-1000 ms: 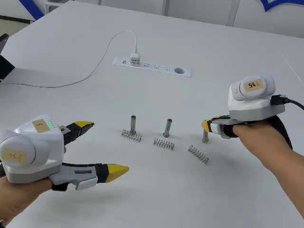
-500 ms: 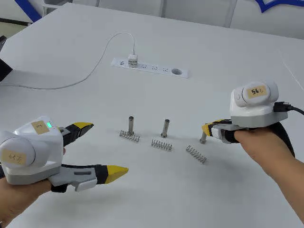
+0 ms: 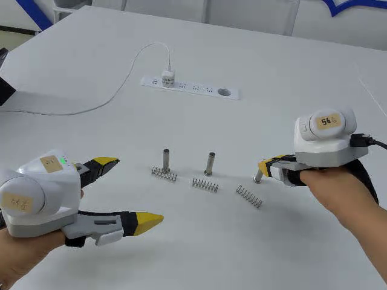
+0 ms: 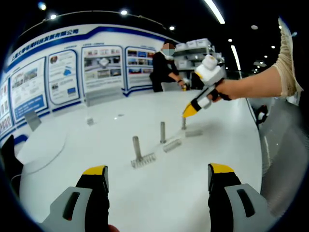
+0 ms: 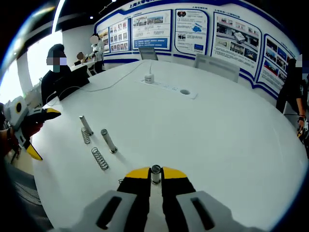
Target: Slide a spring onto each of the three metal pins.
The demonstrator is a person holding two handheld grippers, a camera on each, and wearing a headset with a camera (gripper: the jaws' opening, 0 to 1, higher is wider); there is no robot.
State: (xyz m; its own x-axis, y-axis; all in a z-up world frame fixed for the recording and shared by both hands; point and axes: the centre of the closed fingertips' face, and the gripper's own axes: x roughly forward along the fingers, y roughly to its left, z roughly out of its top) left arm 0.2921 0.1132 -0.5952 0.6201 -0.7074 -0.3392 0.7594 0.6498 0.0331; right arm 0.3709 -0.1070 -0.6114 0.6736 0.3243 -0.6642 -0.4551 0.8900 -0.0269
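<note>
White table stretches under everything. Left gripper, at 8 o'clock, hovers empty with jaws spread wide. Right gripper, at 3 o'clock, grips the top of the right pin, which looks tilted. Power strip lies at 12 o'clock. Left pin and middle pin stand upright. Left spring, middle spring and right spring lie flat at each pin's 6 o'clock; likely light, bendy and prone to rolling, best pinched gently mid-coil

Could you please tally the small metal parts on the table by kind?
Pins: 3
Springs: 3
Total: 6
</note>
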